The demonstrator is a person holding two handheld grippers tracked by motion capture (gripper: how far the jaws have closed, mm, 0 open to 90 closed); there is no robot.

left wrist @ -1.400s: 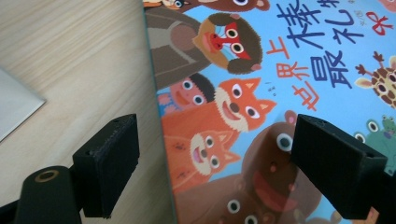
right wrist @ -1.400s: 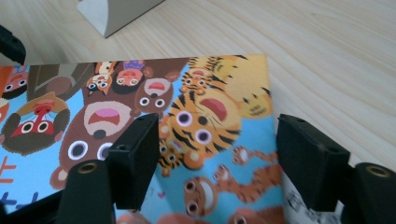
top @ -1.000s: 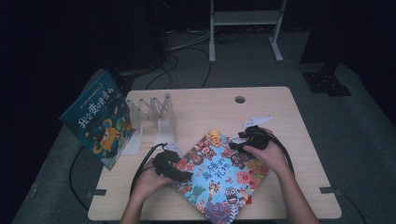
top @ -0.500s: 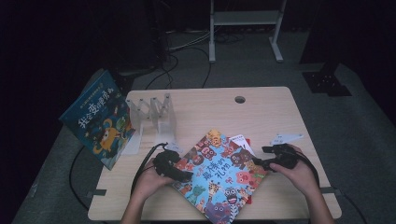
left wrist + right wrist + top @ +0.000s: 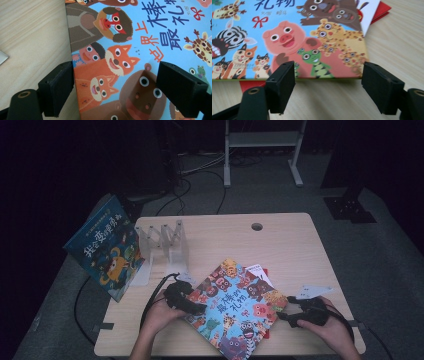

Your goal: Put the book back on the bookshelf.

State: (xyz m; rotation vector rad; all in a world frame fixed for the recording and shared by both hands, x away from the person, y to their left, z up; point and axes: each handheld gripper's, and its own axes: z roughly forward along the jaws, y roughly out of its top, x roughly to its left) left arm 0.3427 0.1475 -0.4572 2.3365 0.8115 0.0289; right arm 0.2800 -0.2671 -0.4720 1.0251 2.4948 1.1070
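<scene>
From above we look forward onto the table [image 5: 290,245]; both gripper views sit close, seemingly facing opposite edges of the shared picture book [image 5: 235,307].

The animal picture book [image 5: 235,307] bears the title 世界上最棒的礼物 in orange and blue characters. The blue book [image 5: 106,247], well left of it beyond the clear rack [image 5: 162,242], reads 我会变得更勇敢 in yellow.

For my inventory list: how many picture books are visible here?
2. One animal-cover book lies flat between the grippers; one blue book leans at the table's left edge. Others may hide underneath.
</scene>
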